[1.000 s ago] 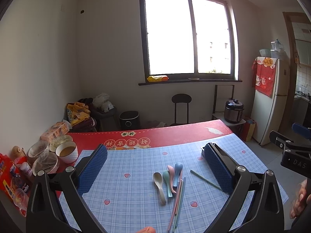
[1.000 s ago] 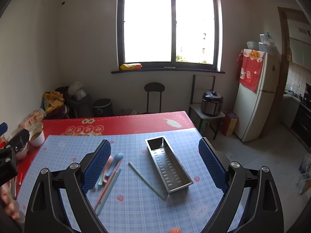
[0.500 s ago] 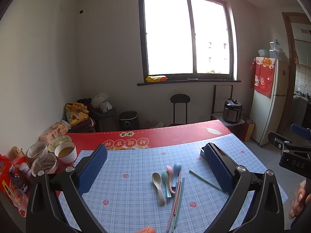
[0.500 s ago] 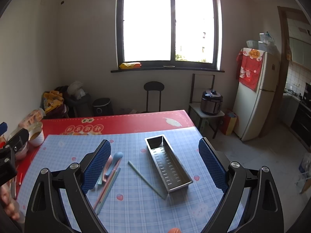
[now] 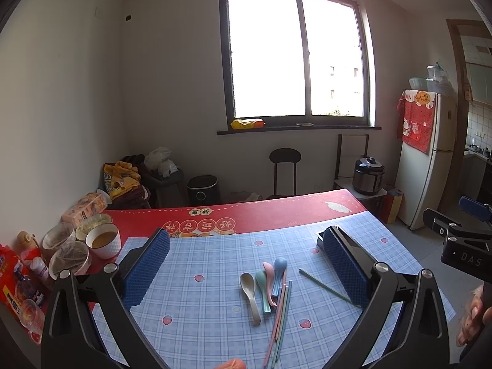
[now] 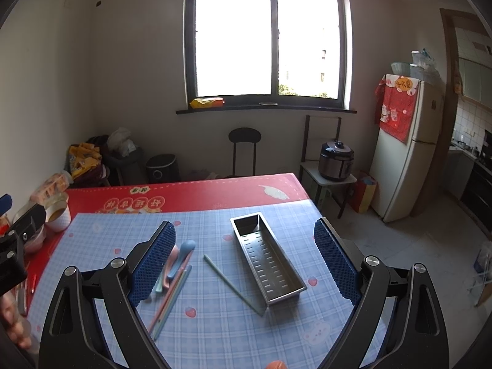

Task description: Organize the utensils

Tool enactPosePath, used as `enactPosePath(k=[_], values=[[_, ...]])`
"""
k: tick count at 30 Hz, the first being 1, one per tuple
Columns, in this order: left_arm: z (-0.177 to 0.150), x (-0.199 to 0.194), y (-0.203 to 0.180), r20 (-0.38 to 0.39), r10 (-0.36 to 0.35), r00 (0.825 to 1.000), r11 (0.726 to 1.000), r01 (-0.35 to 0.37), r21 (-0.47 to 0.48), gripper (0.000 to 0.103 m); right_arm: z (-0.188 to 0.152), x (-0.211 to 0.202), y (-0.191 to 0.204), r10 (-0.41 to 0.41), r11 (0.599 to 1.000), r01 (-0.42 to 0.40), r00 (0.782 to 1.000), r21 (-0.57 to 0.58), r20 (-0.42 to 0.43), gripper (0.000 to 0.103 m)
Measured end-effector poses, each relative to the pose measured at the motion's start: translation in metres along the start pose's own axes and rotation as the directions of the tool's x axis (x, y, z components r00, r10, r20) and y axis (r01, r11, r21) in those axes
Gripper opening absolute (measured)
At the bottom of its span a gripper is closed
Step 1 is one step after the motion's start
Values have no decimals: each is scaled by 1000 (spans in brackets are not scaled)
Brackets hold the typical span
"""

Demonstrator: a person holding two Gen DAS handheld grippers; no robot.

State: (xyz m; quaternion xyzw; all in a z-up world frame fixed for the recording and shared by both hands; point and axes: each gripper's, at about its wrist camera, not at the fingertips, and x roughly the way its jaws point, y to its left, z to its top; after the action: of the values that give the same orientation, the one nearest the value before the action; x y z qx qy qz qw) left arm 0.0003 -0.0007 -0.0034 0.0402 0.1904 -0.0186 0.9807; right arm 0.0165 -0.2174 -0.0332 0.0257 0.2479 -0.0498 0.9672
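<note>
Hovering above a blue checked tablecloth [image 5: 200, 301], both hand-held grippers, jaws spread wide and gripping nothing. Left gripper [image 5: 246, 266] poised over 4 plastic spoons [image 5: 264, 279] lying side by side: beige, green, pink, blue. Beside those, a bundle of pink and green chopsticks [image 5: 281, 316], touching the spoon handles. Off to the right, 1 green chopstick [image 5: 323, 284] lying alone, at an angle. Right gripper [image 6: 244, 264] held over a perforated steel utensil tray [image 6: 267, 261], empty, with that lone chopstick just beside its left wall. Near the table's left edge, several bowls [image 5: 103, 241], well apart from the utensils.
</note>
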Motion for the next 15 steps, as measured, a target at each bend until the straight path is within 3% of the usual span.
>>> enactPosePath(k=[10,15], values=[[1,9,-2,-17,-8,1000,1000,8,6,98,1,10,0,4,1000,-3,1000,10,-23,89],[2,23,5,-58,-40,998,999,39,-26,98,-1,24,-5,67,997,-65,996,40,-60,89]])
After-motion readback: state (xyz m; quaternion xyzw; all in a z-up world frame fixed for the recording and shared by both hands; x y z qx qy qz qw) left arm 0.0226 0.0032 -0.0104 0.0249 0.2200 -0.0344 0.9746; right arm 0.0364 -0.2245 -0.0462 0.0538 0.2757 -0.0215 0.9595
